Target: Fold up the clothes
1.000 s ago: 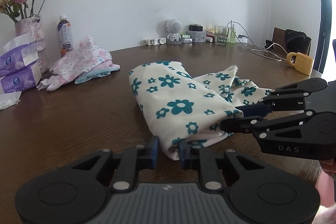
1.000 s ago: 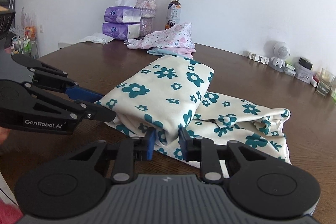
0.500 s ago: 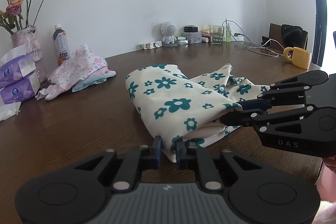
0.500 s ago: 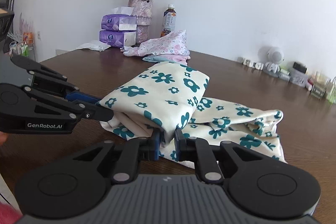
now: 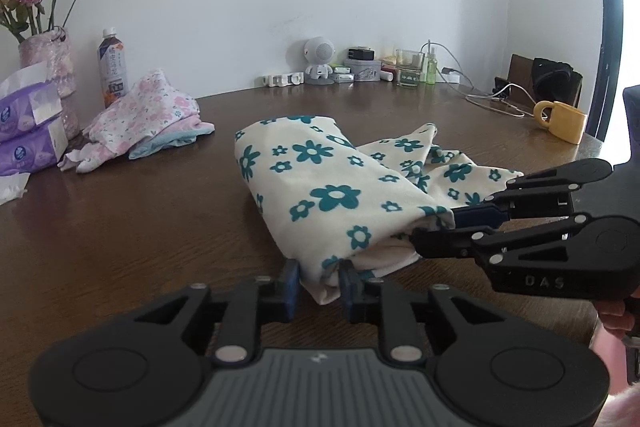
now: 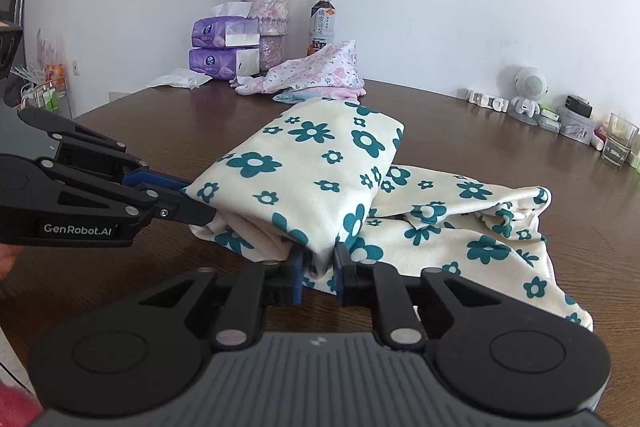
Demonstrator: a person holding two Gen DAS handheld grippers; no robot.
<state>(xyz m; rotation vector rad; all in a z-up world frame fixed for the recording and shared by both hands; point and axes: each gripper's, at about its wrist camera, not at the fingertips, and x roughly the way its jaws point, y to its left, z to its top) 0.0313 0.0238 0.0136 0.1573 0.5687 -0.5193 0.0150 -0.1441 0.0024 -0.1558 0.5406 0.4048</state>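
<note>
Left wrist view, left to right: tissue packs and vase at the table's far left edge; pink clothes just beside them; bare wood in front. Floral garment lies mid-table, folded over itself, near corner toward the front edge. Left gripper: jaws opening, narrow gap, that corner between the pads. Right gripper: jaws opening, folded edge between them. Mug at the far right edge, open wood before it
</note>
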